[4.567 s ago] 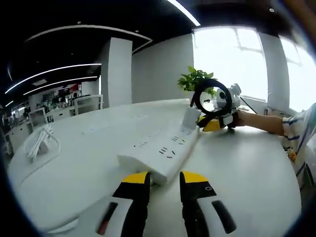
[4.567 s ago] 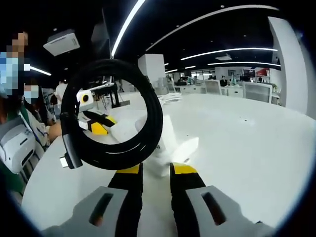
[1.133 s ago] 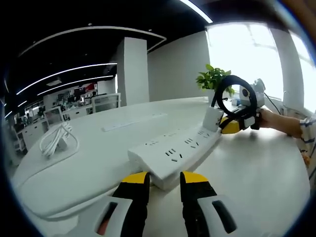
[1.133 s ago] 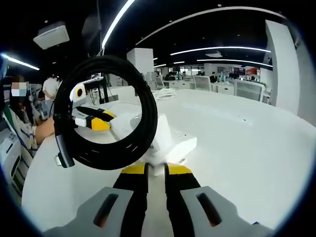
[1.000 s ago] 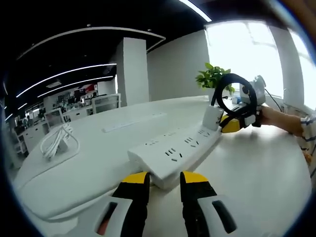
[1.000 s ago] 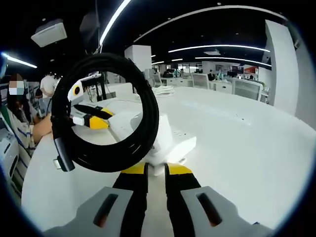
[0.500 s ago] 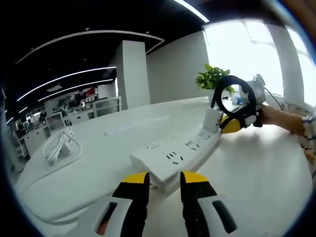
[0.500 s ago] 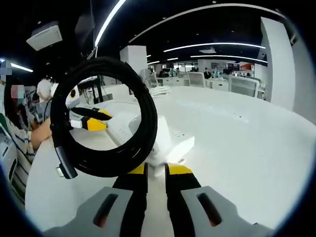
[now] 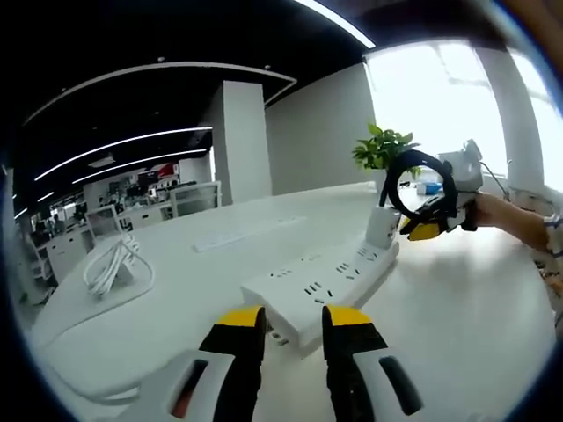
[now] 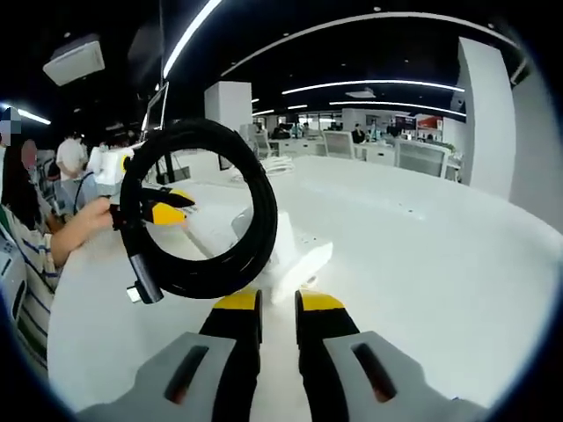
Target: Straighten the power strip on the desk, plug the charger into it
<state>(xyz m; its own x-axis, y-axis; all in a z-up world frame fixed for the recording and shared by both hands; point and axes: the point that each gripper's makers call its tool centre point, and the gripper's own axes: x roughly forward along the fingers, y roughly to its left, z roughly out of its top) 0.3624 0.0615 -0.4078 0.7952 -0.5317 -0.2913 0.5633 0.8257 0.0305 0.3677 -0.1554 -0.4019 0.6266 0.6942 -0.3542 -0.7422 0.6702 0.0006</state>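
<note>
A long white power strip (image 9: pixel 324 283) lies flat on a wide white counter (image 9: pixel 457 308) in an open office. Everything below is placed relative to that strip.

In the left gripper view, the left hand-held gripper (image 9: pixel 292 318) sits just short of the strip's near end, its two yellow-tipped jaws a narrow gap apart with nothing between them. At the strip's far end stands a white charger (image 9: pixel 381 227), upright and apparently seated in the last socket, though the contact itself is too small to confirm. Just beyond the charger, the right hand-held gripper (image 9: pixel 428 226) is held by a hand. A black coiled cable (image 9: pixel 420 186) rises above the charger. Well to the left of the strip lies a bundle of white cable (image 9: pixel 113 267), and behind the strip's far end stands a green plant (image 9: pixel 384 149).

In the right gripper view, that hand-held gripper's yellow jaws are nearly together, the charger just ahead of them; whether they pinch it cannot be told.

The plugging step looks nearly finished. To do it well, steady the strip's near end with the left hand-held gripper so it cannot slide, press the charger straight down without rocking, and keep the cable coil clear of the sockets. Then check the strip lies straight.
</note>
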